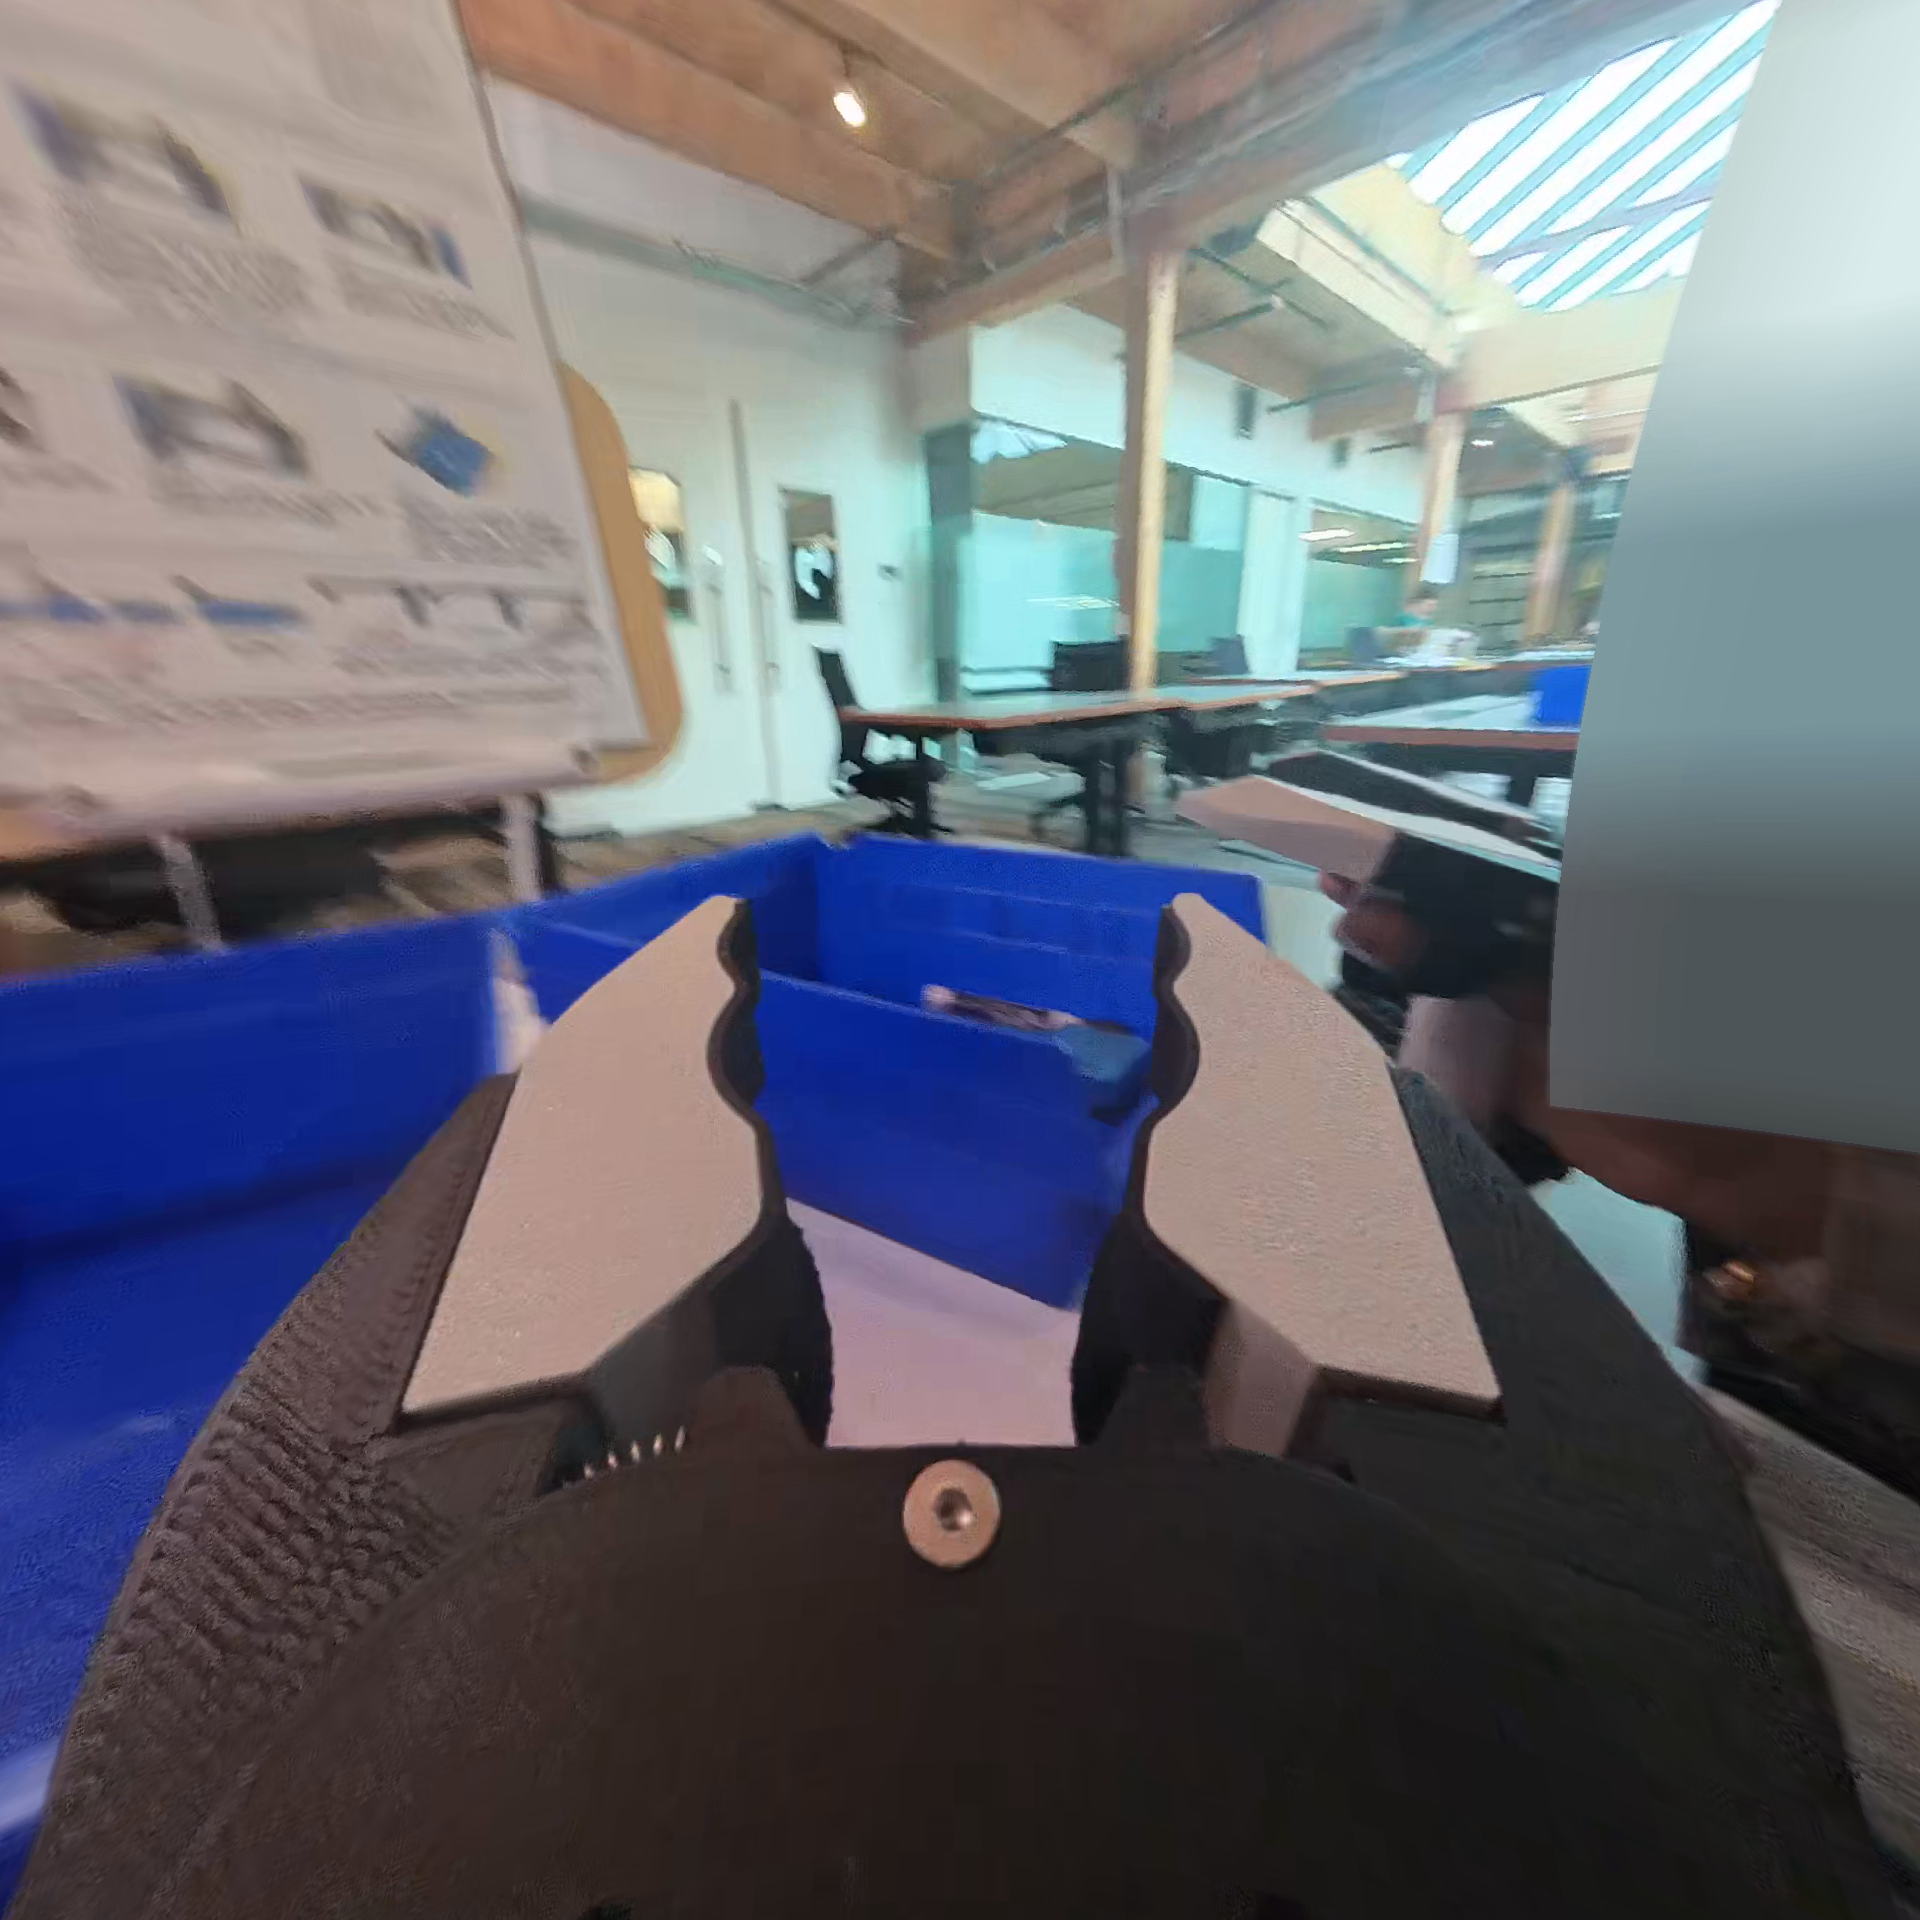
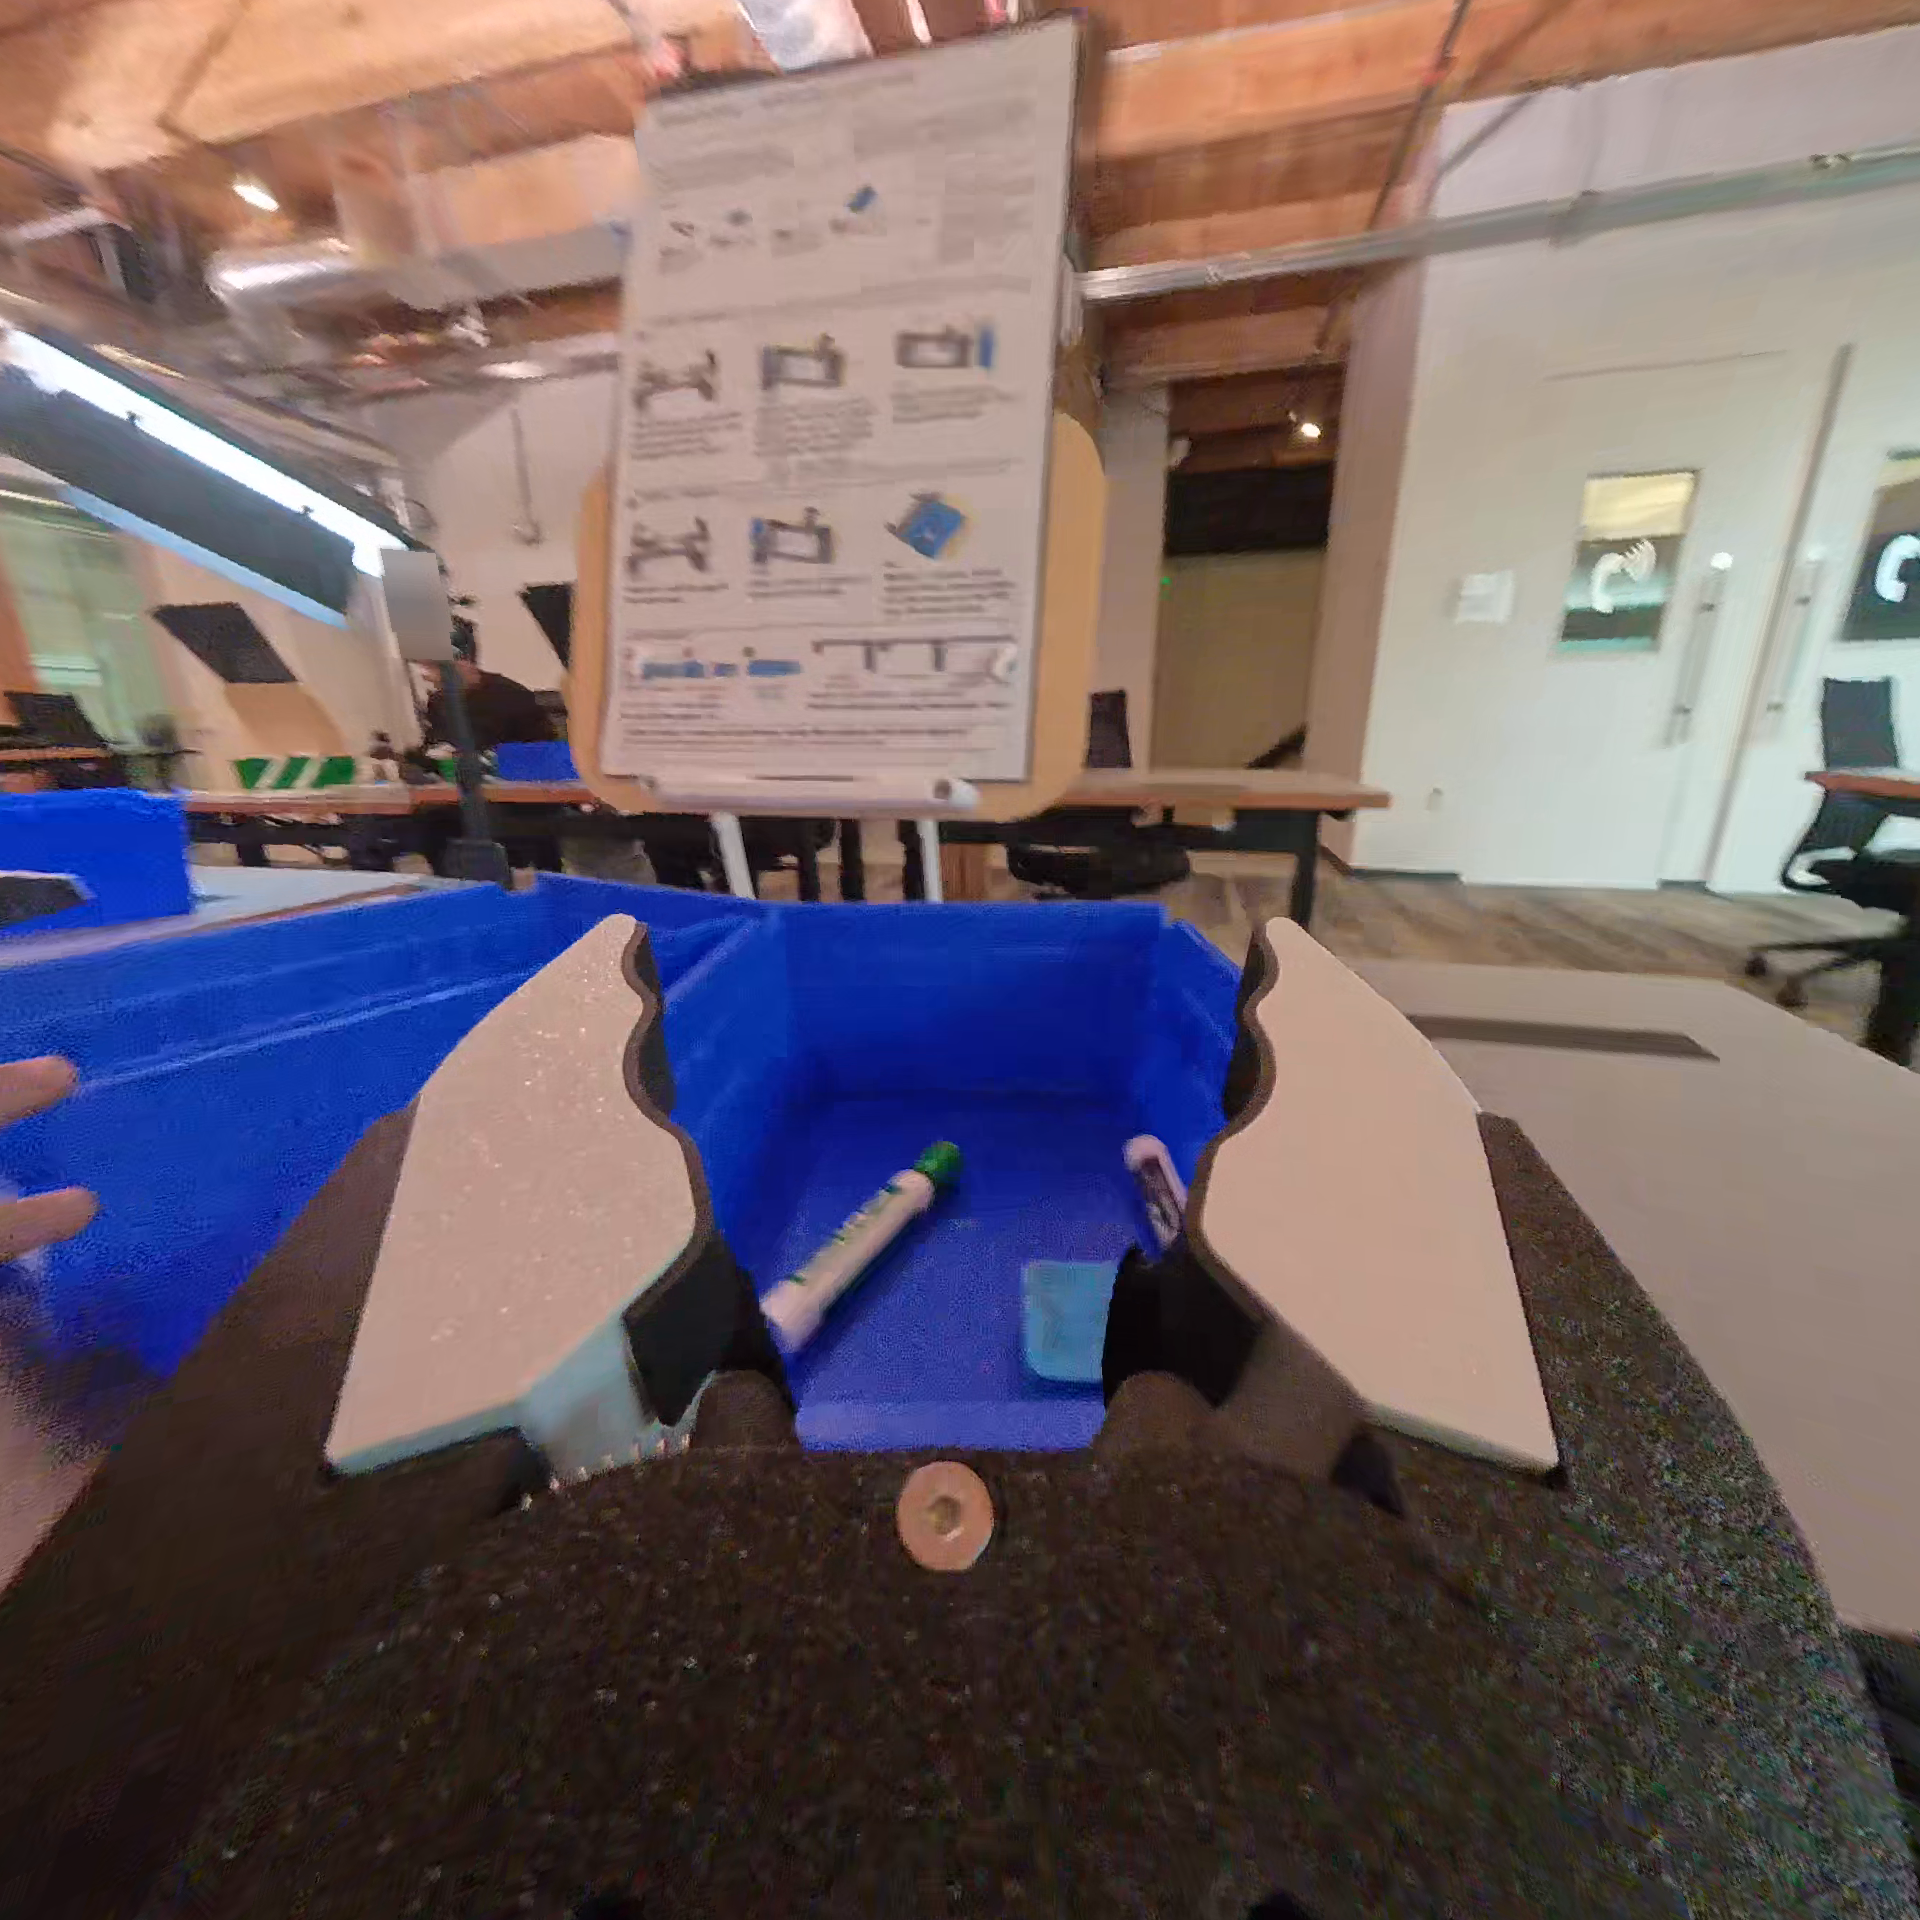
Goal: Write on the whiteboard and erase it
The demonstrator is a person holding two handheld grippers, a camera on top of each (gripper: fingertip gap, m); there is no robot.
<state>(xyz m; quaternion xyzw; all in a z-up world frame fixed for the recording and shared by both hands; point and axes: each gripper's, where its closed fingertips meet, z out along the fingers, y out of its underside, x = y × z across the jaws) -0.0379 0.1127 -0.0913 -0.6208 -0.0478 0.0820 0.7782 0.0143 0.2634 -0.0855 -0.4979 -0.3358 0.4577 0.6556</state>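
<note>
My right gripper is open and empty, held over a blue bin. In the bin lie a green-capped marker, a second marker by the right wall and a small light blue pad. My left gripper is open and empty in front of a blue bin with something dark inside. The whiteboard on its easel stands beyond the bins, straight ahead in the right wrist view and at the upper left in the left wrist view; sheets with pictures cover it.
A larger blue bin sits left of the marker bin. A grey table top extends right. A person's fingers show at the left edge, and a gloved hand at the right in the left wrist view. Desks and office chairs stand behind.
</note>
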